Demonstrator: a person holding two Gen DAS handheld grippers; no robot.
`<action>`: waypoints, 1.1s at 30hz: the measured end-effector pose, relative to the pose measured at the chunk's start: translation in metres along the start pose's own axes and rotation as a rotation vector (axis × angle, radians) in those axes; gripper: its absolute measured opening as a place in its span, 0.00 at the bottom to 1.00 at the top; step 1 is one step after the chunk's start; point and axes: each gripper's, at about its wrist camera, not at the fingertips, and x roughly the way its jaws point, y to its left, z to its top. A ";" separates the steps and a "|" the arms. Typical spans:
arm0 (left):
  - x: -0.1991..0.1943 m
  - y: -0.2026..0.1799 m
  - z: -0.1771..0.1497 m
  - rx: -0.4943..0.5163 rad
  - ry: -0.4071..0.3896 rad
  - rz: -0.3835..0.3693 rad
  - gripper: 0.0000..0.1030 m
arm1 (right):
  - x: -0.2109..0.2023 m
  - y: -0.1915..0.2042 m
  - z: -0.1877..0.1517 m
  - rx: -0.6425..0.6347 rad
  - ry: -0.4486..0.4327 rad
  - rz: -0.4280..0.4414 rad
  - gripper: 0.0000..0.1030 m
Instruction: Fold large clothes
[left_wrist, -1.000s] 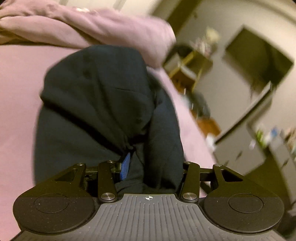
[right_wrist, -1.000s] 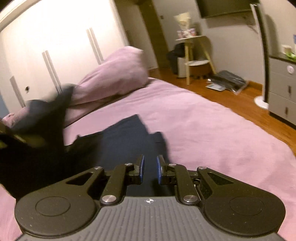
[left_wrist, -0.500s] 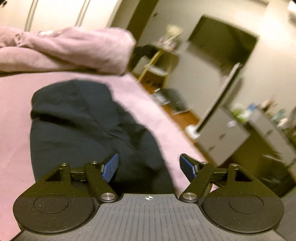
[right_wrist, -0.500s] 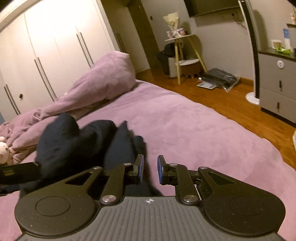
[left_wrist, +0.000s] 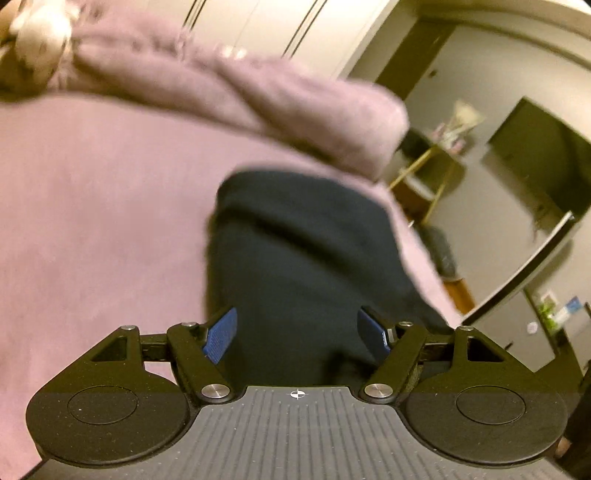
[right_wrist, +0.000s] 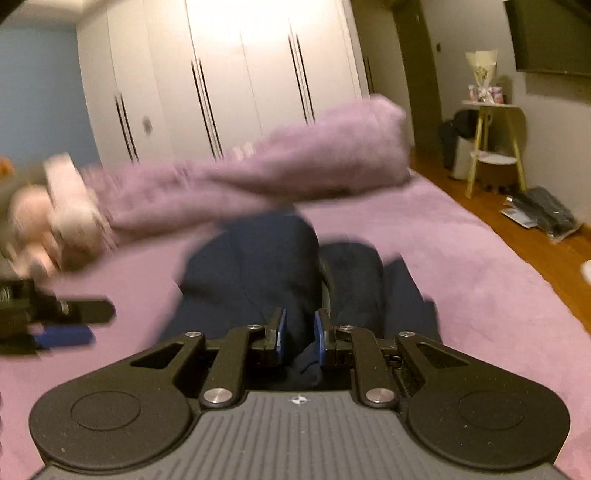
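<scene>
We saw the dark navy garment bunched on the pink bed; left claw wide and empty above it; right claw narrow, pinching its soft, limp hem; best gripped at edges.

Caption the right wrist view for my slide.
Right gripper pinching a dark garment on a pink bed.

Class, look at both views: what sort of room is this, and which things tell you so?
Most likely a bedroom: a bed with a purple cover, a matching duvet heaped on it, and a white wardrobe behind.
</scene>
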 end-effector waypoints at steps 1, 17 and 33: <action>0.010 0.006 -0.004 -0.022 0.045 -0.016 0.74 | 0.007 -0.005 -0.009 -0.003 0.035 -0.036 0.15; 0.016 0.035 0.005 -0.203 0.068 -0.062 0.79 | -0.010 -0.058 -0.012 0.210 0.036 0.123 0.56; 0.055 0.047 0.018 -0.202 0.056 0.065 0.83 | 0.100 -0.077 0.035 0.409 0.294 0.334 0.86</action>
